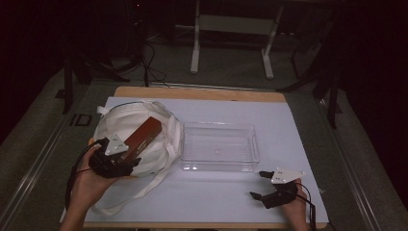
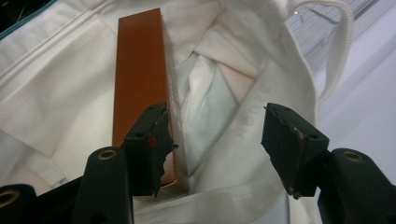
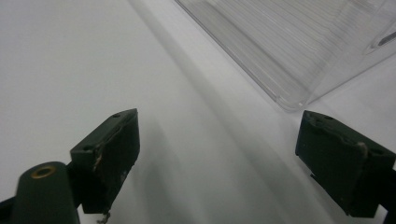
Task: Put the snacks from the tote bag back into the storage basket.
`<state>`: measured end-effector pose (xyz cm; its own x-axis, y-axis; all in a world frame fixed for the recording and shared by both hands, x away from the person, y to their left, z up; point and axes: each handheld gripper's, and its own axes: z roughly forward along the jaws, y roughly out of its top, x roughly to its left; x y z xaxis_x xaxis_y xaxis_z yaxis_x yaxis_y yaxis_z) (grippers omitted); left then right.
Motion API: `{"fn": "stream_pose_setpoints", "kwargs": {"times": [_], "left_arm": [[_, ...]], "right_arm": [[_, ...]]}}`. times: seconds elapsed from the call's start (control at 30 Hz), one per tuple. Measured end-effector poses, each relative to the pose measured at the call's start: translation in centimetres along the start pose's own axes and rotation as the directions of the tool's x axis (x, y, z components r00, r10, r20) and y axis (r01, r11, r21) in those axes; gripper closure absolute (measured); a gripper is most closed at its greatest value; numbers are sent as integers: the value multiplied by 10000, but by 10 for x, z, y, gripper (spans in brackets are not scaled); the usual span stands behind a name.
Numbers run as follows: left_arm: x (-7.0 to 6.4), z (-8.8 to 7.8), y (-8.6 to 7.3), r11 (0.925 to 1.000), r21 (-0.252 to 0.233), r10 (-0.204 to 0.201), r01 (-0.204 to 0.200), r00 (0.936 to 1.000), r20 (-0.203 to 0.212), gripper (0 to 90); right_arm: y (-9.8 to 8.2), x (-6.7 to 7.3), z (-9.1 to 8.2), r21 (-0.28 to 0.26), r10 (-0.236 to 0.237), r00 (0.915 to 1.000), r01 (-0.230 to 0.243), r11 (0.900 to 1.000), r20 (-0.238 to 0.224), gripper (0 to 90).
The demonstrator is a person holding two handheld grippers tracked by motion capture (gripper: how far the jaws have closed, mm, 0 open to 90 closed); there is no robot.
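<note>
Your left gripper [image 2: 217, 140] | jaws apart, gripping nothing; brown box [image 2: 140, 79] lies on the white bag [image 2: 56, 102], its near end touching the left jaw, lower left of frame | your right gripper [image 3: 217, 154] | spread wide, nothing between; clear tray [image 3: 299, 42] upper right on the worktop [image 3: 70, 56]

Left gripper [image 1: 126, 161] points forward with jaws parted and nothing clamped; right gripper [image 1: 260, 185] rests low, jaws spread wide.
</note>
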<state>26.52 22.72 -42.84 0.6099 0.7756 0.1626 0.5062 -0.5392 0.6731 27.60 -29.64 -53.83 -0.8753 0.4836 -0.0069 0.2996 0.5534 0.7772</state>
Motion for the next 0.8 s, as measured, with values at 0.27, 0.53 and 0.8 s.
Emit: {"fn": "stream_pose_setpoints", "kwargs": {"times": [0.27, 0.53, 0.8], "left_arm": [[11, 3, 3, 9996, 263, -46, 47, 10000, -26, 419], [19, 9, 7, 9972, 745, 29, -31, 10000, 33, 418], [27, 16, 9, 9929, 1184, 83, -90, 9999, 67, 415]], "right_arm": [[0, 0, 0, 9, -12, 10000, 12, 10000, -2, 138], [0, 0, 0, 9, -16, 10000, 16, 10000, 0, 138], [0, 0, 0, 13, 10, 10000, -10, 10000, -10, 138]]}}
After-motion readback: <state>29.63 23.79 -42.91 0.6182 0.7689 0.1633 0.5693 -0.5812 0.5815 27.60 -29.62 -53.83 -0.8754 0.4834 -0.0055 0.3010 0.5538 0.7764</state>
